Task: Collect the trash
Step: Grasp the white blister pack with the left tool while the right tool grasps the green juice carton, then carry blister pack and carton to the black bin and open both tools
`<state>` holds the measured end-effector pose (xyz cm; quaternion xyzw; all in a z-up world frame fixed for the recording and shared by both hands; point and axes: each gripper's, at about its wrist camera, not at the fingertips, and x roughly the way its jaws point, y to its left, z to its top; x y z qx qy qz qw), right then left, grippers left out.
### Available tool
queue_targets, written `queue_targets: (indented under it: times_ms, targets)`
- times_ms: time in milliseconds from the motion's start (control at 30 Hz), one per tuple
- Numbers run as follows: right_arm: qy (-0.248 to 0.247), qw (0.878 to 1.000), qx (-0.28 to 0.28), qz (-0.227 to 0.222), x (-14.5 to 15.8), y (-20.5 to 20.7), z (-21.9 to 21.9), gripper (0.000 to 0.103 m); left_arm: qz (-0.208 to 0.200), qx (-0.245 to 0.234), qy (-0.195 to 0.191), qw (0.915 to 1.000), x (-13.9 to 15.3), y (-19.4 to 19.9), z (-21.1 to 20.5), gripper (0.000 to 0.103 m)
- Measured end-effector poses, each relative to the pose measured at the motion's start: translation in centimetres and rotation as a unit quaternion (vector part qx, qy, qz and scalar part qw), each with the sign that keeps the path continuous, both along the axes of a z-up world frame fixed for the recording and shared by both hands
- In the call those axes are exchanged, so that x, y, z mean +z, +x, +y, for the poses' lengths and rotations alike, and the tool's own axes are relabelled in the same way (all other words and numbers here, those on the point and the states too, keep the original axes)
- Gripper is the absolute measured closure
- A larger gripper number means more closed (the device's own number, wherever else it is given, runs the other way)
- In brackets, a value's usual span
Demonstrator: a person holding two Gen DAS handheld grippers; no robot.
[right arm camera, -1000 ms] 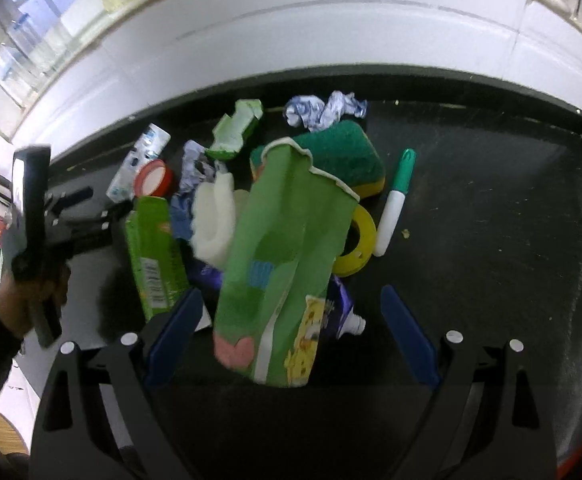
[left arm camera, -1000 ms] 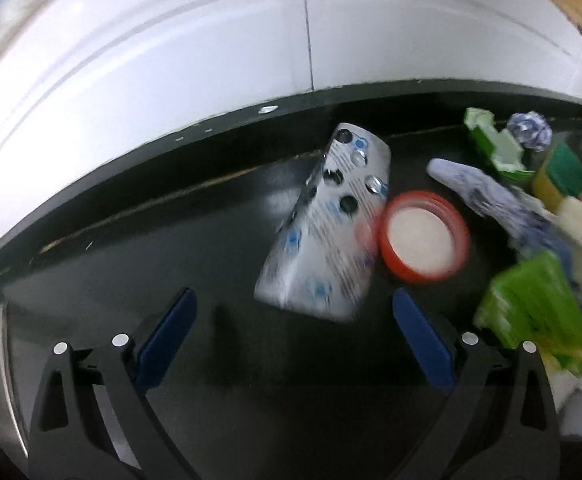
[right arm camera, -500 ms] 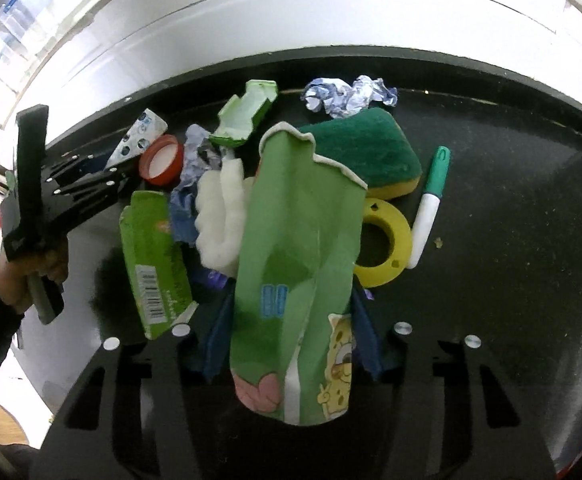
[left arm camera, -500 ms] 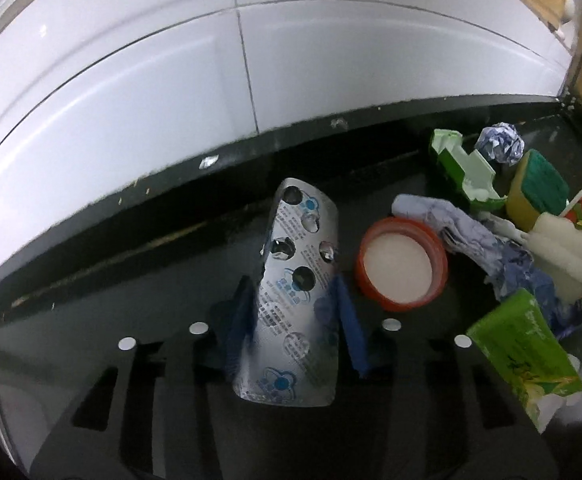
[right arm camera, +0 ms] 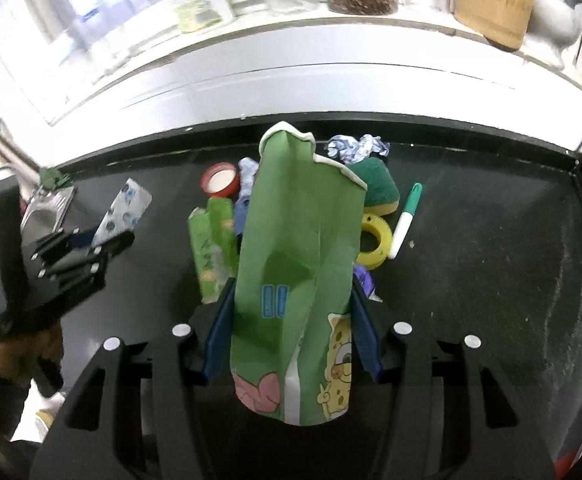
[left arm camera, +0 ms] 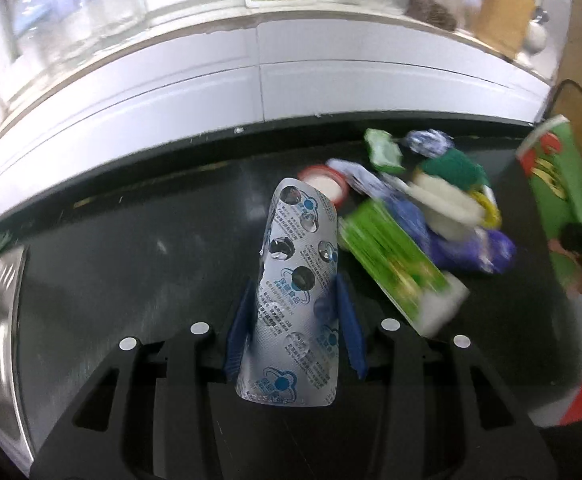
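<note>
Left gripper (left arm camera: 297, 320), on my left wrist view, pinches the silver blister pack (left arm camera: 297, 280) low down above the desk (left arm camera: 131, 248); thin foil, light, likely to crumple. Right wrist view shows what that one clips: my right gripper (right arm camera: 293, 324) clamping the floppy green snack bag (right arm camera: 299, 264), plus a marker (right arm camera: 405, 220).

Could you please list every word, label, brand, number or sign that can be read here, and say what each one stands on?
No text can be quoted with confidence.
Blister pack in the left gripper: blue logos and small printed lines, too small to read.
Green wrapper in the right gripper: cartoon figures only.
Green carton: blurred.
Windowsill bottle label: blurred.
</note>
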<state>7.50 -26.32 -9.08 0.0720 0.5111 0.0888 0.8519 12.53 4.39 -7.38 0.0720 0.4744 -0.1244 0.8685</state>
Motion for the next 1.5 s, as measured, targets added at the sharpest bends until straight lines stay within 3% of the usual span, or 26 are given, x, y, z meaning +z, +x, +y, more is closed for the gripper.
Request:
queue_targets:
  times_ms: [233,433,600,700,800,933,1033,1233,1333,1500]
  targets:
    - [-0.004,1.0,0.017,0.001,-0.3,-4.3,1.1,0.05,0.011,0.003,-0.003,0.9999,0.8,-7.3,-1.2,0.062]
    - [-0.01,0.999,0.036,-0.001,-0.2,-6.1,2.7,0.05,-0.001,0.022,-0.002,0.9998,1.1,-9.1,-0.3,0.062]
    - [-0.007,0.996,0.086,-0.014,0.6,-6.1,6.8,0.05,-0.023,0.08,-0.003,0.9965,2.4,-11.9,3.7,0.062]
    - [-0.002,0.989,0.148,-0.022,1.1,-6.1,11.3,0.049,-0.028,0.132,-0.001,0.9908,2.8,-14.4,7.2,0.061]
    - [0.004,0.975,0.219,-0.027,1.3,-6.6,17.2,0.049,-0.029,0.201,0.003,0.9792,2.9,-18.1,11.5,0.061]
    - [0.025,0.945,0.327,-0.02,1.1,-8.9,26.2,0.049,-0.023,0.293,0.01,0.9557,2.7,-24.1,17.1,0.061]
    - [0.03,0.915,0.401,-0.008,0.1,-11.9,32.5,0.049,-0.01,0.371,0.014,0.9284,1.9,-30.0,21.3,0.06]
    - [0.042,0.852,0.52,0.031,-2.2,-19.1,42.4,0.049,0.024,0.474,-0.003,0.8801,-1.2,-39.1,26.4,0.06]
    - [0.038,0.826,0.558,0.065,-4.4,-22.3,46.3,0.049,0.036,0.501,-0.021,0.8645,-3.2,-42.0,27.9,0.06]
    - [0.02,0.806,0.584,0.094,-7.5,-25.3,50.5,0.049,0.05,0.518,-0.039,0.853,-6.9,-44.3,29.9,0.059]
